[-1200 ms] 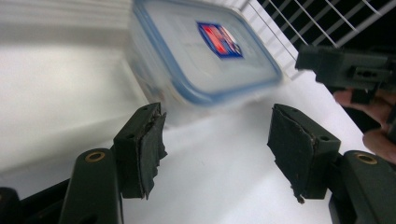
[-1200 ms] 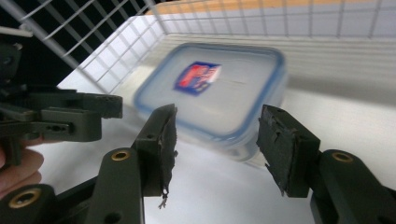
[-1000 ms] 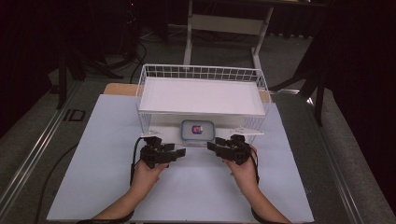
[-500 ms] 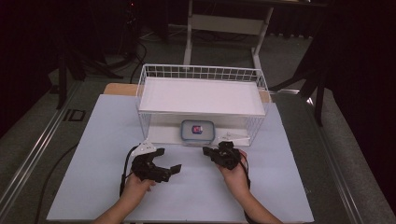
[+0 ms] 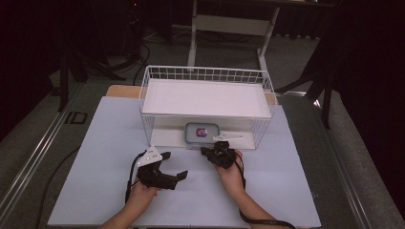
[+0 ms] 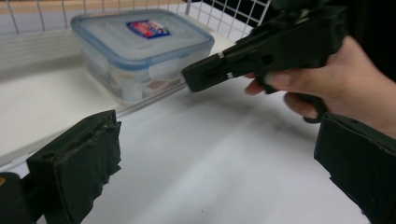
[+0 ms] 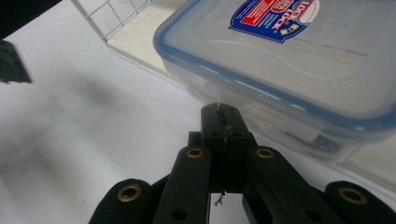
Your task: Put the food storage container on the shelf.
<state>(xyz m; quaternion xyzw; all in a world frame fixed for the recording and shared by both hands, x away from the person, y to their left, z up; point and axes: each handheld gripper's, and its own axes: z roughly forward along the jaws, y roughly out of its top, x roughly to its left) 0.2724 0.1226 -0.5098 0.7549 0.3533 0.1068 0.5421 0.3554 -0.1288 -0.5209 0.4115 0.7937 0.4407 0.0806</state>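
High view: a dim room with dark stands behind; a white table sheet [image 5: 95, 157] carries a two-tier white wire rack [image 5: 205, 76] at 12 o'clock. A clear, blue-rimmed lidded container [image 5: 202, 132] sits on the rack's lower shelf at its open front edge, probably left there for easy reach. The left gripper [image 5: 174, 174] rests at 7 o'clock, jaws spread, well apart from the container. The right gripper [image 5: 210, 151] lies just in front of the container, tips pointing toward it.

Left gripper view: the two black jaws stand wide apart with nothing between them; at 1 o'clock the person's right hand [image 6: 322, 79] aims the right gripper's closed tips at the container's latch side [image 6: 140, 51].

Right gripper view: the jaws are pressed together, empty, tips nearly touching the container wall [image 7: 289, 70], apparently to prod or nudge it rather than grasp it.
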